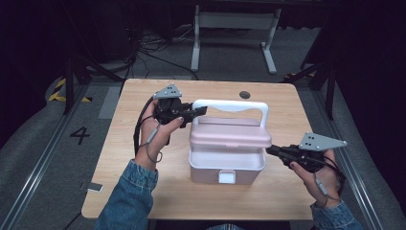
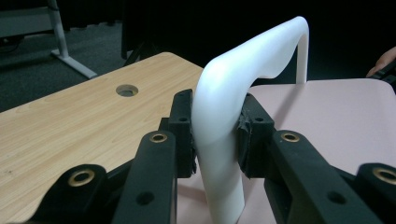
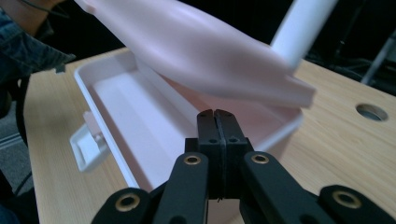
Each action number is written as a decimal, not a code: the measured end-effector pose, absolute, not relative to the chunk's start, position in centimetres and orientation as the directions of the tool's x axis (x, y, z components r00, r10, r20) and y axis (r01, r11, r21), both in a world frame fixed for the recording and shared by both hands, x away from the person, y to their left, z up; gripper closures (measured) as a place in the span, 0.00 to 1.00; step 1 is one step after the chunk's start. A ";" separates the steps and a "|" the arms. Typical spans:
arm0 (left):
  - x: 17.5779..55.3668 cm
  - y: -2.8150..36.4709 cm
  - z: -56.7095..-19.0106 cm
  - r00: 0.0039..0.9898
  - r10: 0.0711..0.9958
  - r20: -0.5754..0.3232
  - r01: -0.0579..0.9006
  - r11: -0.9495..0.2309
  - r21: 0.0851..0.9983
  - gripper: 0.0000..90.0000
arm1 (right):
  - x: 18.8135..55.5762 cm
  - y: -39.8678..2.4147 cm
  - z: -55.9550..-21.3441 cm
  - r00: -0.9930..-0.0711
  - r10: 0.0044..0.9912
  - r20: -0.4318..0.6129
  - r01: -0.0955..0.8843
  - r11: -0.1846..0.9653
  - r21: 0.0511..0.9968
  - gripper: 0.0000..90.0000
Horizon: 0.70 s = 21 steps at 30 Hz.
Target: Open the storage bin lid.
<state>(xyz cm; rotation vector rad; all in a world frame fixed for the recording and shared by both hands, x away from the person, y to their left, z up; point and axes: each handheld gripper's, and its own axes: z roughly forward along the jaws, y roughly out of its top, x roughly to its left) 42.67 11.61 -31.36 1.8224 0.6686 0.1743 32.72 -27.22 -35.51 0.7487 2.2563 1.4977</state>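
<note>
Smooth pink plastic box (image 1: 227,158), glossy white handle (image 2: 233,88), matt wood-grain table (image 1: 143,191).

Box: we see a pink plastic case (image 1: 227,163) near the middle of the table, its front toward us.
Lid: our pink lid (image 1: 230,136) is raised off the base, partly open and tilted (image 3: 205,51).
Handle: white, arched, standing up on the lid (image 1: 230,106) (image 2: 243,79).
Latch: white, hanging loose on the front wall (image 1: 227,177) (image 3: 88,144).
Interior: pale and bare where we can see (image 3: 140,121).
</note>
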 end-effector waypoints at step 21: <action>41.7 12.9 -31.5 0.830 0.534 -0.162 0.303 -0.187 0.934 0.50 | 32.9 -26.4 -35.6 -0.806 0.592 -0.012 0.190 0.277 0.942 1.00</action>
